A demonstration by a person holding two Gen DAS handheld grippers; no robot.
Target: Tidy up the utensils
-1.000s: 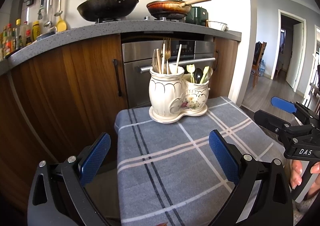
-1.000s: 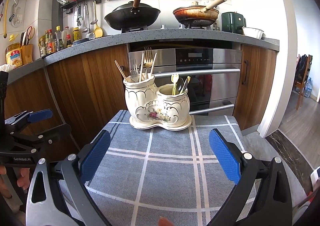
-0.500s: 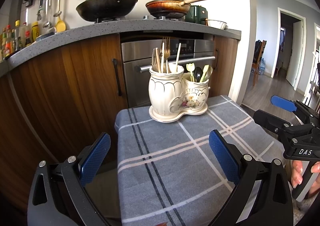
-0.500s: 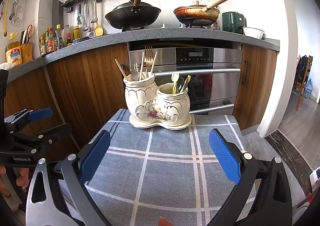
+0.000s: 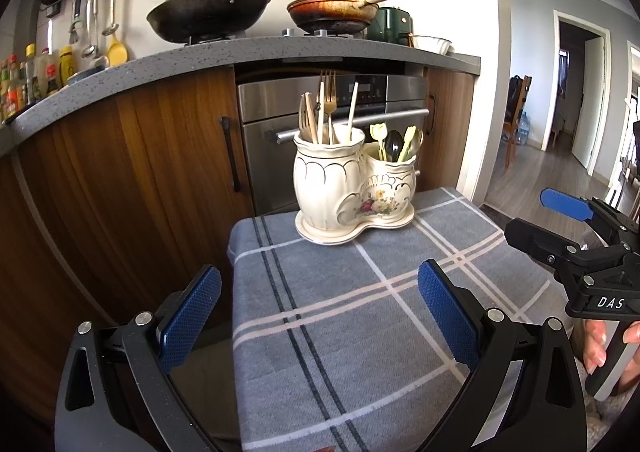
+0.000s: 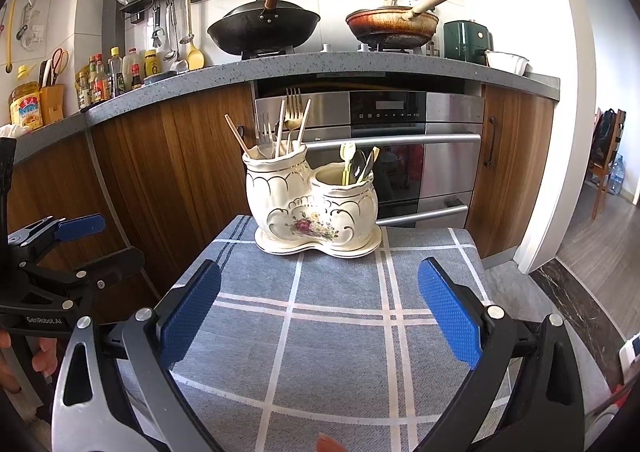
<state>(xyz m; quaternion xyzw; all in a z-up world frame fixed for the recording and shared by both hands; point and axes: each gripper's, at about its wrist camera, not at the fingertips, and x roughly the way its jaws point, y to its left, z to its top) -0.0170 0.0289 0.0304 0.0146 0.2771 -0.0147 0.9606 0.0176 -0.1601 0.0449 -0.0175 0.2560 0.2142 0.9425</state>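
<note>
Utensils stand upright in a two-pot ceramic holder (image 6: pixel 314 204) at the far edge of the cloth-covered counter (image 6: pixel 340 328), straight ahead of both grippers and well apart from them. Taller pot: forks (image 6: pixel 294 112) and chopsticks (image 6: pixel 236 132). Shorter pot: spoons (image 6: pixel 354 166). Left gripper (image 5: pixel 318 316) and right gripper (image 6: pixel 318 316) jaws spread wide, empty (neither clearly nearer).
</note>
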